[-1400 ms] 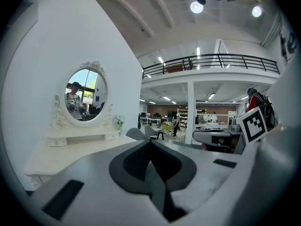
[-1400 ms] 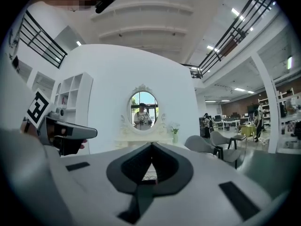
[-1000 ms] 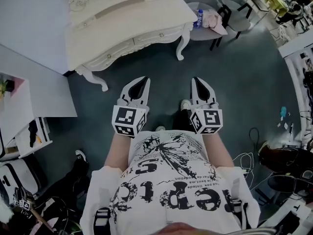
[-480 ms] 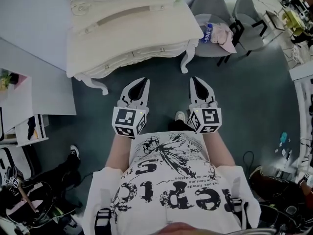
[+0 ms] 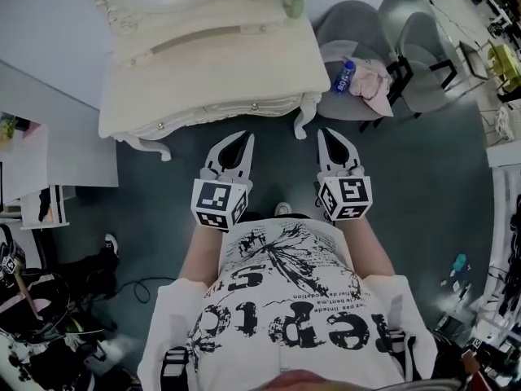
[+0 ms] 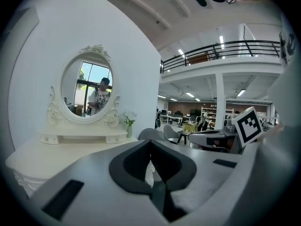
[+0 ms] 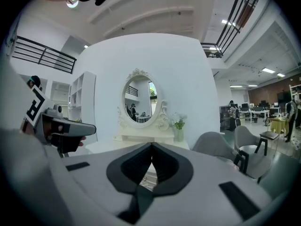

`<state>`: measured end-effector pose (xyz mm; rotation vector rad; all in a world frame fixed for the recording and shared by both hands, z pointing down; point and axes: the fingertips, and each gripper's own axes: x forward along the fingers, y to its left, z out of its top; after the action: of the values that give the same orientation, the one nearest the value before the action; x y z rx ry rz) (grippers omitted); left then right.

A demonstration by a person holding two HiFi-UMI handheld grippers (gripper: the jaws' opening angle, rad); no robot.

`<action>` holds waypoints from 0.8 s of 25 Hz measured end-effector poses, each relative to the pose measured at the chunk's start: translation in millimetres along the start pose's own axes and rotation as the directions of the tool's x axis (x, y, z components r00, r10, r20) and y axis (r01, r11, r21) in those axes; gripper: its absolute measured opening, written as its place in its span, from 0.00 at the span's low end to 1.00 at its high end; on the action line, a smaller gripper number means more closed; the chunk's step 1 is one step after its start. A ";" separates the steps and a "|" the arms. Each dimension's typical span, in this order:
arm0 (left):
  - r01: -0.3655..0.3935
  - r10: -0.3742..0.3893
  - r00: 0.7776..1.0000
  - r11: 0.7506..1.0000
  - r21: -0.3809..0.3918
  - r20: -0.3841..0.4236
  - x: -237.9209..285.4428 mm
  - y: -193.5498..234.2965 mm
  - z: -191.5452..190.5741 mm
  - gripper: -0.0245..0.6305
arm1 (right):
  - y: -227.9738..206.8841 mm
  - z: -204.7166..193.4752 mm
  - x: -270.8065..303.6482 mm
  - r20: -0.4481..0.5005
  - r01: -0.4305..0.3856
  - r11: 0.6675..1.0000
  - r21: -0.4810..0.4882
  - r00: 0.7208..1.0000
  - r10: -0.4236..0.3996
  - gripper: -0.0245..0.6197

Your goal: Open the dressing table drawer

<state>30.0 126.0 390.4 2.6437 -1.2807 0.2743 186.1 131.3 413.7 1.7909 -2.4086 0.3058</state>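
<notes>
A: How much room is there at the edges?
B: On the left, a white wall (image 5: 41, 23) and a shelf (image 5: 37, 206) close in a strip of dark floor (image 5: 155, 202). The table (image 5: 203, 55) stands against that wall. Its front edge is just ahead of both claws, with bare floor between. Two grey chairs (image 5: 350, 23) crowd its right corner.

A: And the claws?
B: The left gripper (image 5: 247, 137) has its jaws pressed together with nothing in them, and its tips are short of the table front. The right gripper (image 5: 326, 133) is equally narrow and empty, near the table's right leg (image 5: 303, 119).

A: The drawer?
B: The drawer (image 5: 207, 114) is closed in the table front, two knobs (image 5: 254, 106) showing, ahead and left of the left gripper.

A: The top and the room?
B: The cream top is mostly bare, with a mirror (image 6: 87, 91) and a vase (image 5: 293, 2) at the back. A bottle (image 5: 345, 76) and a pink cloth (image 5: 370, 80) lie on the nearer chair.

A: What has changed?
B: A second ago the table was farther off, up and to the left. Now it is closer and more centred. The grippers remain side by side.
</notes>
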 end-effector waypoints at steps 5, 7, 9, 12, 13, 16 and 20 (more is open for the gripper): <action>-0.024 0.024 1.000 1.000 0.004 -0.016 30.1 1.6 2.4 0.07 | -25.2 5.6 29.5 -0.023 -0.049 0.998 -0.027 0.999 0.048 0.06; -0.046 0.046 0.999 0.999 -0.005 -0.016 38.4 13.1 3.5 0.07 | -29.3 8.2 43.2 -0.023 -0.059 0.998 -0.026 0.998 0.058 0.06; -0.063 0.063 0.998 0.998 -0.013 -0.019 48.0 26.4 3.3 0.07 | -32.5 8.8 58.9 -0.025 -0.065 0.998 -0.025 0.998 0.065 0.06; -0.071 0.070 0.997 0.997 -0.018 -0.030 66.7 46.9 1.7 0.07 | -36.0 6.1 85.7 -0.039 -0.073 0.997 -0.024 0.997 0.072 0.06; -0.071 0.070 0.997 0.997 -0.019 -0.033 74.9 55.1 2.2 0.07 | -37.1 5.9 96.4 -0.042 -0.074 0.997 -0.024 0.996 0.073 0.06; -0.065 0.064 0.997 0.998 -0.023 -0.038 104.1 84.2 9.5 0.07 | -40.0 10.3 133.3 -0.052 -0.072 0.997 -0.026 0.996 0.071 0.06; -0.052 0.051 0.998 0.998 -0.020 -0.024 146.8 131.9 33.2 0.07 | -44.8 26.9 196.7 -0.054 -0.075 0.996 -0.055 0.996 0.072 0.06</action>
<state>18.2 -73.1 406.6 2.5858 -1.3388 0.2975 172.5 -70.7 434.5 1.6531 -2.4256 0.2839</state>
